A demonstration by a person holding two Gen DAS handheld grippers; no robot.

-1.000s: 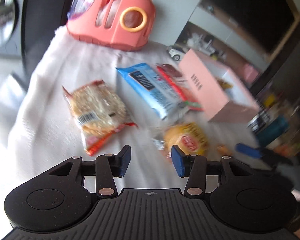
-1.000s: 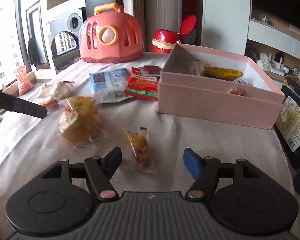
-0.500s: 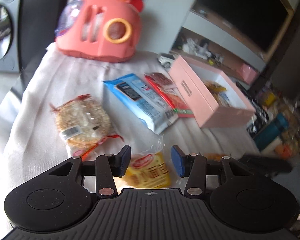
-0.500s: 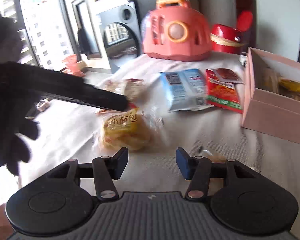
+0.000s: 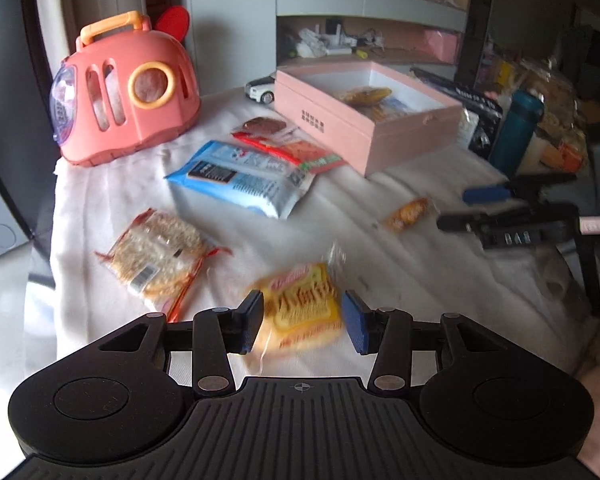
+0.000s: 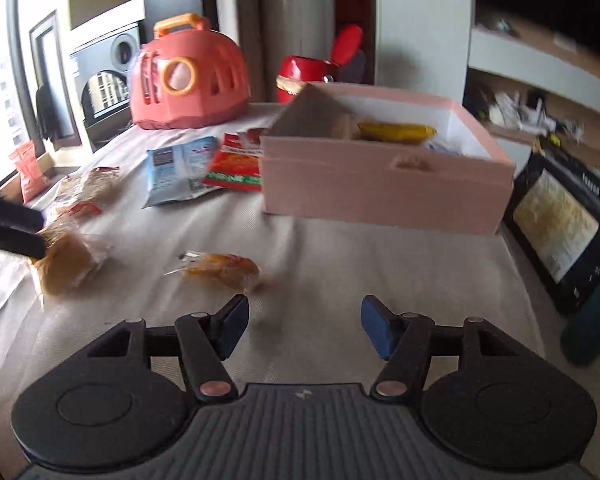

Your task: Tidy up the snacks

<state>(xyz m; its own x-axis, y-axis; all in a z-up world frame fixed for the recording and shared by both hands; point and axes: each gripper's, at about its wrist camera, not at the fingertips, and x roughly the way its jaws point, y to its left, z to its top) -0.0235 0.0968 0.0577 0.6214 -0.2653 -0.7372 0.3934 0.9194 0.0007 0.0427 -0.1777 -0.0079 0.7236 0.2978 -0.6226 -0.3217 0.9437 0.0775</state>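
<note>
I have the yellow cellophane-wrapped bread bun [image 5: 300,312] between my left gripper [image 5: 302,322]'s half-spread jaws; whether the pads actually pinch it I cannot tell. My right gripper [image 6: 304,330] has just been widening and holds nothing, the small orange wrapped snack [image 6: 220,270] lying just ahead of its left finger. Beyond that sits the open pink cardboard box [image 6: 380,196], a few snacks inside. Everything rests on a wrinkled white cloth-covered table [image 5: 380,248]. Ahead and left of my left gripper stands a coral plastic carrier [image 5: 128,92], with cluttered wall shelves [image 5: 364,16] behind.
</note>
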